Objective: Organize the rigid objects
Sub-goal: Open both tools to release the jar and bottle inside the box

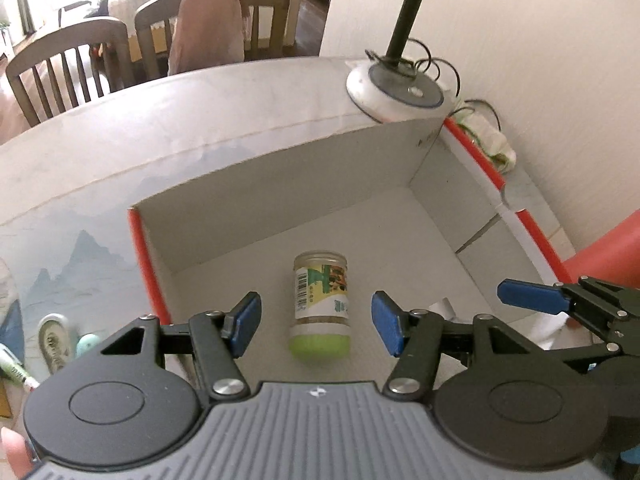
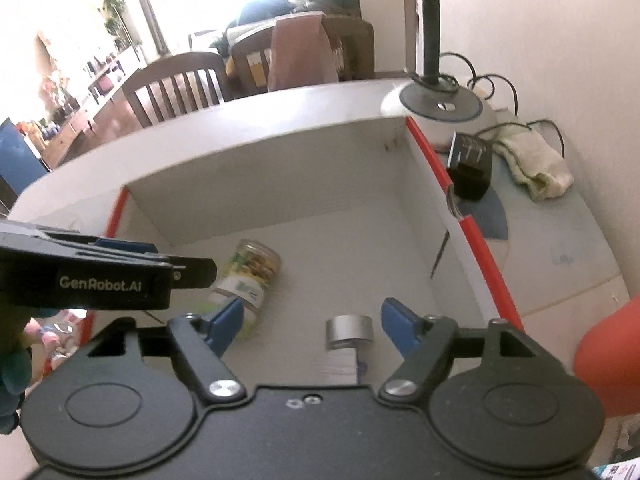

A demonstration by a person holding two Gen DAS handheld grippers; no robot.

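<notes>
Jaws of both the left gripper [image 1: 316, 324] and right gripper [image 2: 312, 326] stand apart, holding nothing. The jar [image 1: 320, 304] lies on its side inside the box [image 1: 280, 184], likely dropped there for sorting, beside a silver-capped tube [image 2: 349, 334].

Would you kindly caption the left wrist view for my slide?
Open left tongs hover over a jar lying in the box.

The jar [image 2: 246, 280] is partly covered by the left tongs [image 2: 192, 270] and the right tongs' blue pad [image 2: 224, 326]; its label print is blurred. The silver-capped object [image 2: 349, 334] shows its cap only. The lamp stem [image 1: 412, 4] leaves the top edge. The red object [image 1: 608, 248] is cut by the right edge.
</notes>
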